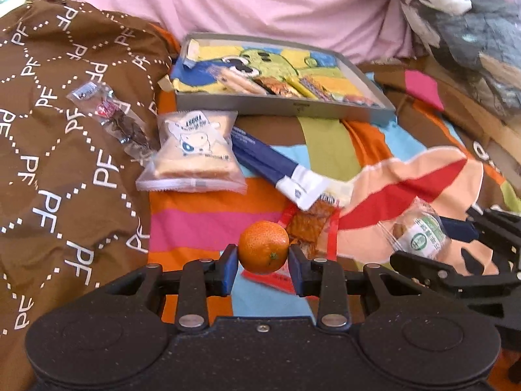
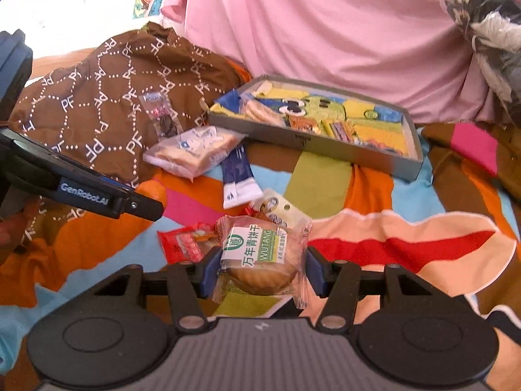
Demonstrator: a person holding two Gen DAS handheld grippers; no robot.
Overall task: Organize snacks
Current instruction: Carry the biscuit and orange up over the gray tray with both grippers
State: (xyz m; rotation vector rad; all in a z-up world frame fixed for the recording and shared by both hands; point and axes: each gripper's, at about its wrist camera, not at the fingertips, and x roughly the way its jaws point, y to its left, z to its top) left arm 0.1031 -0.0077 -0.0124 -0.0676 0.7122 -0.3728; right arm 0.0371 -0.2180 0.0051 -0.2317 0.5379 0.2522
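Note:
My left gripper (image 1: 263,255) is shut on a small orange mandarin (image 1: 263,246), held just above the colourful bedspread. My right gripper (image 2: 260,268) is shut on a clear-wrapped round biscuit with a green label (image 2: 260,257); the same biscuit (image 1: 420,234) shows at the right of the left wrist view. A shallow grey box (image 1: 283,106) with a cartoon lining lies farther back and holds several snack packets (image 1: 276,86). In the right wrist view the box (image 2: 312,143) lies ahead and to the right.
Loose on the spread lie a clear bread packet (image 1: 193,153), blue-and-white sachets (image 1: 276,166), a dark snack in clear wrap (image 1: 120,120), an orange snack in red wrap (image 1: 309,224) and a pale packet (image 2: 280,211). Brown patterned cloth (image 1: 65,130) is heaped at left, pink fabric (image 1: 260,6) behind.

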